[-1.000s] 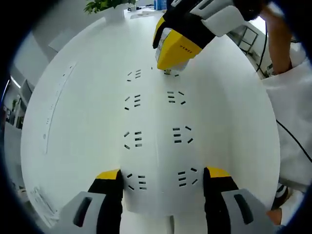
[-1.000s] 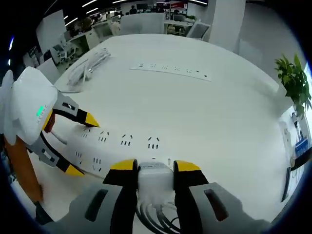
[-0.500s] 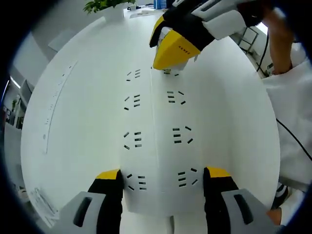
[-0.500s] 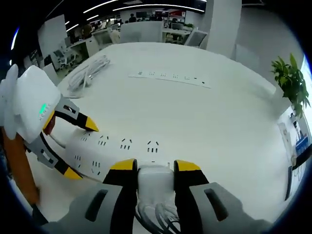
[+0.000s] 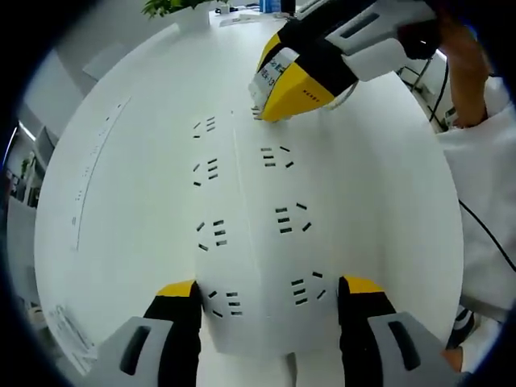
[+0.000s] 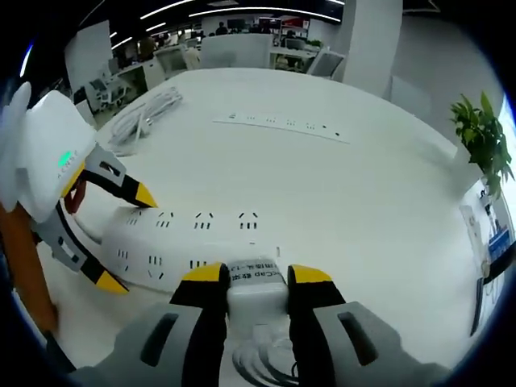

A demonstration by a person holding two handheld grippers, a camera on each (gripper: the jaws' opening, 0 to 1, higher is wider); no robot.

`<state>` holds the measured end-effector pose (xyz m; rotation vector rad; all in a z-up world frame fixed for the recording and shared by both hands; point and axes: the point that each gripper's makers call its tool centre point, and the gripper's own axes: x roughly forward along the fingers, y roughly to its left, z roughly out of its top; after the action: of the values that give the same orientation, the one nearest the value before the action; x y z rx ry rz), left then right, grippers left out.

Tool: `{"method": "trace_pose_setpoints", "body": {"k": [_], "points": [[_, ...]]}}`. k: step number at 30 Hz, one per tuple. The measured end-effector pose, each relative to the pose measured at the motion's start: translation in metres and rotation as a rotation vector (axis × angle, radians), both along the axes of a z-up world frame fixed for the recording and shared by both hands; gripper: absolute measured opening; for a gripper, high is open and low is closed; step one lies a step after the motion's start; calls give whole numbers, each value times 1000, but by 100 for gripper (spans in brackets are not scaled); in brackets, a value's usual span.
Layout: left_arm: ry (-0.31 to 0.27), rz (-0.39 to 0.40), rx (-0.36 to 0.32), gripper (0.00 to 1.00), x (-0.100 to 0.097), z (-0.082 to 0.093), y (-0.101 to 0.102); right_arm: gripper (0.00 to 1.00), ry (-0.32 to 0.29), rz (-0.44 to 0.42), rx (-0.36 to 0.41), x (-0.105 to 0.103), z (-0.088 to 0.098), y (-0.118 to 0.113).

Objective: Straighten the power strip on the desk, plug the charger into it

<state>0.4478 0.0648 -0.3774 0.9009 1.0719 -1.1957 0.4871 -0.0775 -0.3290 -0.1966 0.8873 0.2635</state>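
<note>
Looking along the left gripper (image 5: 270,318) in the left gripper view, the white power strip (image 5: 250,234) lies lengthwise on the white desk (image 5: 121,242), its near end sitting between the two yellow-tipped jaws, which are spread to either side of that end; whether the pads actually press on its edges I cannot tell. Two rows of sockets run away from this gripper, and at the strip's far end the right gripper (image 5: 300,81) comes in with the white charger (image 5: 268,76), its labelled face showing, just above the last socket on that row and tilted, so by my reading the plug is not seated. The straightening looks under way or close to done, judging from how the strip is steadied at one end; the plugging is what is left. In the right gripper view, the right gripper (image 6: 250,278) has its jaws pinching the charger (image 6: 256,284) between them, with its coiled cable (image 6: 262,367) trailing below, right at the strip's edge (image 6: 173,242). This view adds what the other lacks: the left gripper (image 6: 121,234) seen from outside, straddling the far end of the strip, a second long power strip (image 6: 282,127) lying well beyond the first, a bundle of white cable (image 6: 145,113) off to its side, and a potted plant (image 6: 484,137) at the desk's rim.
</note>
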Motion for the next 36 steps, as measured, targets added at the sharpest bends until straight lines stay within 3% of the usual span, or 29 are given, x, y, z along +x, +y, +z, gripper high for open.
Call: {"method": "trace_pose_setpoints", "body": {"k": [11, 14, 17, 18, 19, 20, 21, 27, 33, 36], "points": [[1, -2, -5, 70, 1, 0, -1, 27, 64, 103, -15, 19, 7, 10], [1, -4, -7, 70, 1, 0, -1, 27, 45, 110, -57, 11, 4, 10], [2, -6, 6, 70, 1, 0, -1, 27, -2, 88, -44, 15, 7, 12], [2, -6, 6, 70, 1, 0, -1, 27, 1, 96, -44, 14, -1, 14], [3, -8, 3, 70, 0, 0, -2, 27, -48, 39, -16, 19, -2, 14], [4, -9, -2, 70, 0, 1, -2, 27, -44, 85, -26, 16, 1, 12], [4, -7, -5, 70, 0, 1, -1, 27, -43, 40, 23, 19, 1, 10], [5, -8, -10, 71, 1, 2, -1, 28, -59, 83, -11, 18, 2, 16], [5, -6, -16, 71, 4, 2, 2, 29, -40, 133, 66, 15, 0, 20], [5, -4, -20, 71, 4, 1, 2, 30, -92, 159, 154, 9, 17, 22]]}}
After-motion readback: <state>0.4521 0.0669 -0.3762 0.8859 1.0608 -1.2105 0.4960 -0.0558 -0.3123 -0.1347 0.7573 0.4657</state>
